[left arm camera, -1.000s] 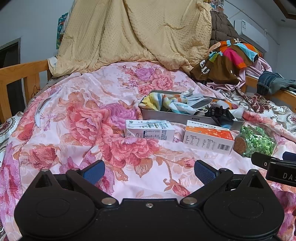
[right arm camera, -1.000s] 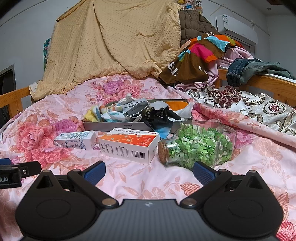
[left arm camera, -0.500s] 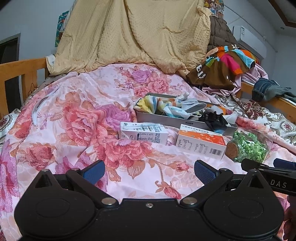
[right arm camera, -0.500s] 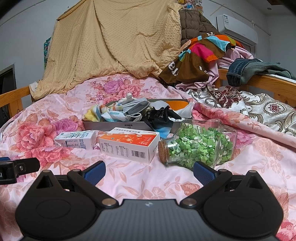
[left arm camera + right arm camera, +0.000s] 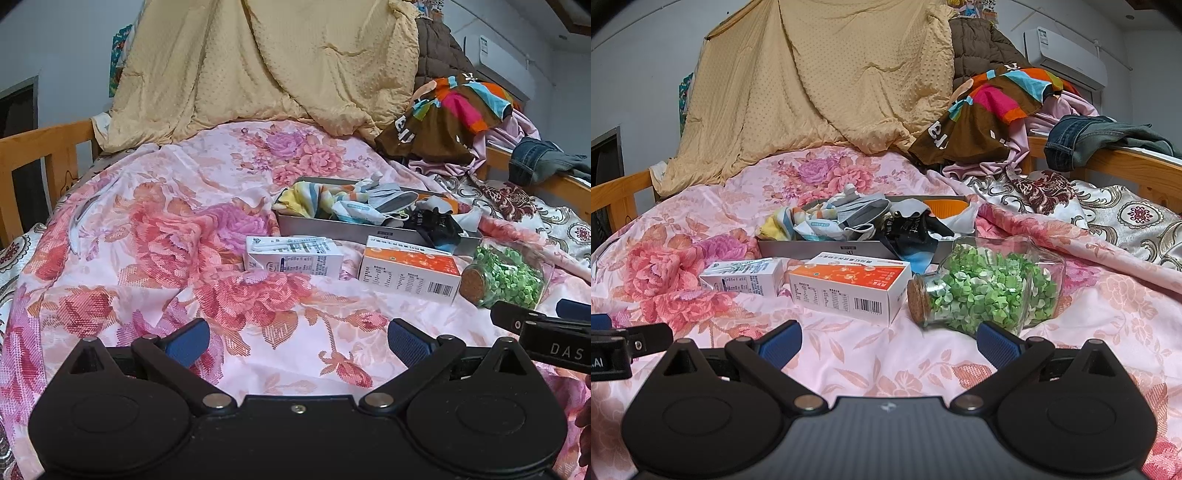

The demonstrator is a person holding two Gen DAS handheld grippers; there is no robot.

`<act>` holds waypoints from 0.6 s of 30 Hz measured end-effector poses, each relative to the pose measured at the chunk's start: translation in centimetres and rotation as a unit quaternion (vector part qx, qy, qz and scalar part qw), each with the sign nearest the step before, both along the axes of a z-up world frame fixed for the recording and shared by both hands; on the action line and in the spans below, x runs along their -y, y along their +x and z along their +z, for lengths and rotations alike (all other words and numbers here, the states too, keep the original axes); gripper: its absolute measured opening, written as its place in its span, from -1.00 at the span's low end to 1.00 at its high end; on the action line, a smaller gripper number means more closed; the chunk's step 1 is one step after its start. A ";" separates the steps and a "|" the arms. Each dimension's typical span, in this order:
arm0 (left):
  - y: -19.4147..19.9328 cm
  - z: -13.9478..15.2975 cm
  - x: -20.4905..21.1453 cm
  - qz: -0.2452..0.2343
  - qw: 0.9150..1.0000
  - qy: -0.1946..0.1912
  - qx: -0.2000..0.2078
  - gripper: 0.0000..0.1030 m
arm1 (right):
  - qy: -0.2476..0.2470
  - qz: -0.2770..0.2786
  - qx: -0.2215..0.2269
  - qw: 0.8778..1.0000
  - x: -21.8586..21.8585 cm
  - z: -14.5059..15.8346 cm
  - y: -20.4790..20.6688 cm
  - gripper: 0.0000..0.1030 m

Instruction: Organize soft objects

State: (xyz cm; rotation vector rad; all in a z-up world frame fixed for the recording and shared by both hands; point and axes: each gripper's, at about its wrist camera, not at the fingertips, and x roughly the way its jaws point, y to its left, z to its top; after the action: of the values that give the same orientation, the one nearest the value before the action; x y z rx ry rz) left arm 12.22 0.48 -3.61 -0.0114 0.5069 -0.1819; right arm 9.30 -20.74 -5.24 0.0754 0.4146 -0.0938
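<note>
**Inspector A:** Progress on the sorting?

**Inspector B:** Judged largely done. The grey tray (image 5: 827, 248) sits mid-bed on the floral bedspread (image 5: 147, 229) and already carries the soft objects (image 5: 827, 221): a striped cloth, what look like face masks, a dark glove-like piece and something orange at the far right end. One dark-and-blue item (image 5: 916, 254) hangs over the tray's near wall, so tidying that in may be what is left.

**Inspector A:** And outside the tray?

**Inspector B:** Three hard items in a row just near of it: a white carton (image 5: 291, 256) on the left, an orange-and-white box (image 5: 410, 269) in the middle, and a corked glass jar of green paper pieces (image 5: 990, 291) lying on its side at the right. No loose soft item shows near them.

**Inspector A:** State of the tools?

**Inspector B:** The left gripper (image 5: 295, 338) has its fingers spread wide and holds nothing. The right gripper (image 5: 888, 338) likewise: fingers wide apart, nothing between them. Both sit low over the near bedspread, well short of the tray, side by side.

**Inspector A:** Limits of the inspection?

**Inspector B:** The tray's floor is buried, so any dividers or the count of items cannot be told. The heap is too tangled to name each piece. Clothing piled far right (image 5: 990, 110) and the tan blanket (image 5: 820, 92) may or may not belong to the task. Print on the boxes is unreadable.
</note>
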 end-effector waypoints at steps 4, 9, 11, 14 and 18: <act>-0.1 0.0 0.2 0.000 1.000 0.010 0.002 0.98 | 0.000 0.001 -0.002 1.000 -0.1 -0.1 0.0 0.99; -0.1 -0.1 0.4 -0.004 1.000 0.022 0.002 0.98 | 0.000 0.001 -0.003 1.000 -0.2 -0.2 0.0 0.99; -0.2 -0.1 0.5 -0.005 1.000 0.027 0.004 0.98 | -0.001 0.001 -0.003 1.000 -0.2 -0.2 0.0 0.99; -0.2 -0.1 0.6 -0.006 0.999 0.032 0.007 0.98 | -0.001 0.002 -0.003 1.000 -0.1 -0.1 0.0 0.99; -0.2 -0.2 0.6 -0.007 0.999 0.032 0.005 0.98 | -0.001 0.002 -0.004 1.000 -0.1 -0.2 0.0 0.99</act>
State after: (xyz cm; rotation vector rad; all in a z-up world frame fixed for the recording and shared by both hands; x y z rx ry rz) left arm 12.03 -0.09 -3.78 0.0558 0.5027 -0.1784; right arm 9.35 -20.60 -5.49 0.0729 0.4217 -0.0906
